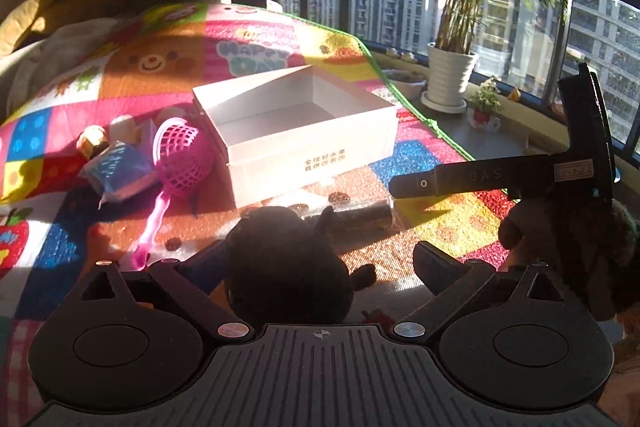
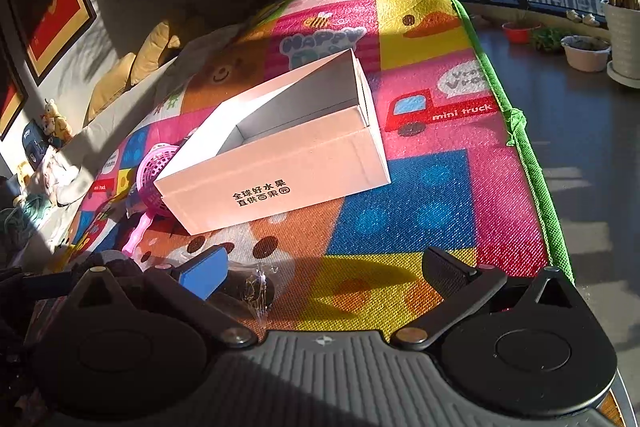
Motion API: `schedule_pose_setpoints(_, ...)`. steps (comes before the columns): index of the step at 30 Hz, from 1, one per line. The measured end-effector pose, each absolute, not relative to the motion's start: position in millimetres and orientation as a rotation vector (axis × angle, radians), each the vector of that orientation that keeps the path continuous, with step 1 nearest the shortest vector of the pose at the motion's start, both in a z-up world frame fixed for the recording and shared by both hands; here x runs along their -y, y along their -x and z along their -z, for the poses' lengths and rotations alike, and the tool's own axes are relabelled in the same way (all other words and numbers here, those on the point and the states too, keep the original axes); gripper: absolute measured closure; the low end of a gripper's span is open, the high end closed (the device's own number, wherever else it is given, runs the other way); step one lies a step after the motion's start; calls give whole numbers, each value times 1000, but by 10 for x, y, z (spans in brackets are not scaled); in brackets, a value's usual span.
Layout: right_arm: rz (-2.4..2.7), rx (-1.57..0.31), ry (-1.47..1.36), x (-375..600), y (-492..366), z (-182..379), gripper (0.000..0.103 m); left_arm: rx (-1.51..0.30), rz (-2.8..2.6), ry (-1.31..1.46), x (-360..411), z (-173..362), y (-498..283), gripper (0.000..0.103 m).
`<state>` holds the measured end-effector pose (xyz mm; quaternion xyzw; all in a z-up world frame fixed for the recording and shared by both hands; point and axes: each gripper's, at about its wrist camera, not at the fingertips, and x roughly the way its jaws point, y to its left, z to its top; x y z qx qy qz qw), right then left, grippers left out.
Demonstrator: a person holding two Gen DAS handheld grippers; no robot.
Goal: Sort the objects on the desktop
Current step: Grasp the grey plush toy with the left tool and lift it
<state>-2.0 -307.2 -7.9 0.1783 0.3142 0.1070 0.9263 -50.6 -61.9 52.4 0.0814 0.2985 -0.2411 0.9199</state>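
Observation:
A white open cardboard box [image 1: 308, 143] [image 2: 280, 163] stands on the colourful play mat, empty inside. Left of it lie a pink mesh scoop [image 1: 180, 163] [image 2: 154, 179], a blue packet [image 1: 118, 173] and small jars. My left gripper [image 1: 320, 263] is open, with a dark plush toy [image 1: 288, 267] between its fingers, close to the camera. A dark wrapped cylinder [image 1: 360, 215] [image 2: 248, 287] lies just beyond. My right gripper [image 2: 324, 267] is open, the cylinder by its left finger. The right gripper also shows in the left wrist view [image 1: 408, 185], above the mat.
The mat's green edge [image 2: 540, 187] runs along the right, with the floor below. Potted plants [image 1: 452, 75] stand by the window. Cushions and stuffed toys [image 2: 56, 123] sit at the far left.

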Motion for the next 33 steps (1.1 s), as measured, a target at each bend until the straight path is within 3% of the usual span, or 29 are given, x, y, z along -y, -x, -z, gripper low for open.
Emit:
schedule_pose_setpoints(14,-236,-698,-266,2947,-10,4,0,-751,316,-65,193,-340,460,0)
schedule_pose_setpoints(19,-402,-459,-21,2394,318,-630,0,-716,268,-147,95,-351,594,0)
schedule_pose_setpoints(22,-545,-464,10,1949,285,-799,0,-719,304,-111,71,-333,663,0)
schedule_pose_setpoints(27,-571,-544,142,1367,55,-570,1,-702,361,-112,137,-336,751,0)
schedule_pose_setpoints(33,-397,-579,48,2026,-58,-421,2,-663,397,-67,148,-346,724,0)
